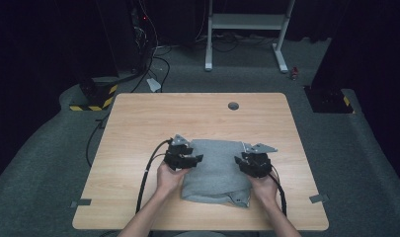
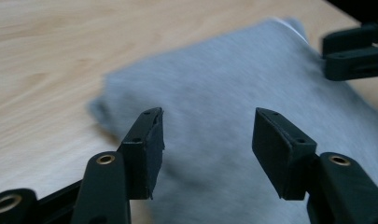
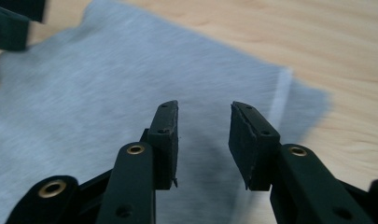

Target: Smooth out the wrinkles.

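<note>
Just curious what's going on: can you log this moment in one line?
left gripper: open, over folded grey garment | right gripper: open, over garment | garment: lying on wooden table

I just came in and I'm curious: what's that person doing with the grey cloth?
A person is working on a folded grey cloth lying on a wooden table. Each hand holds a black gripper: the left gripper sits over the cloth's left side, the right gripper over its right side. Both grippers are open, with the cloth lying below them and nothing pinched.
</note>
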A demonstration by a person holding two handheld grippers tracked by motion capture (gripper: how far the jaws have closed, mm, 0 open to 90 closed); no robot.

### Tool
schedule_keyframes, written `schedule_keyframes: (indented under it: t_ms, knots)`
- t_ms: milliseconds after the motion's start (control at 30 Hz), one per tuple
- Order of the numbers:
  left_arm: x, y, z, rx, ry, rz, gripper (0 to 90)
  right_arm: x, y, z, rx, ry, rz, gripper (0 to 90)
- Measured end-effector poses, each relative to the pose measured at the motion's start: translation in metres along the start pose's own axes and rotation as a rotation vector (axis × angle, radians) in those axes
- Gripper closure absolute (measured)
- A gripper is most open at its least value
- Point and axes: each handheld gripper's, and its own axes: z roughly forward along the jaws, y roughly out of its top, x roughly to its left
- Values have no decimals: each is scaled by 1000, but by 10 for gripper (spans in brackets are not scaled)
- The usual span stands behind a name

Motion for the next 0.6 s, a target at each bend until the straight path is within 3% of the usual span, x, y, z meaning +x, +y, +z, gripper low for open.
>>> schedule_keyframes:
  t_ms: [33, 133, 167, 267, 333, 367, 467, 600]
  knots:
    - [-2, -7, 12, 43, 28, 26, 432, 5, -4, 10, 42, 1, -25, 603]
    - [3, -13, 14, 21, 24, 4, 411, 2, -10, 13, 31, 3, -12, 600]
    - [5, -14, 10, 20, 15, -21, 411, -3, -12, 9, 26, -20, 6, 585]
    - [3, -15, 2, 8, 27, -6, 419, -6, -14, 0, 17, -26, 7, 565]
    - [-1, -18, -7, -7, 3, -17, 418, -5, -14, -5, 9, -25, 2, 555]
    - [-7, -23, -13, -12, -15, -17, 418, -1, -17, -11, -2, -1, -1, 546]
    - [-14, -29, -12, 8, -9, 5, 422, 5, -22, -14, 6, 15, -11, 537]
    - [-14, -30, -1, 17, 19, -5, 434, 9, -30, -5, 43, 16, 6, 534]
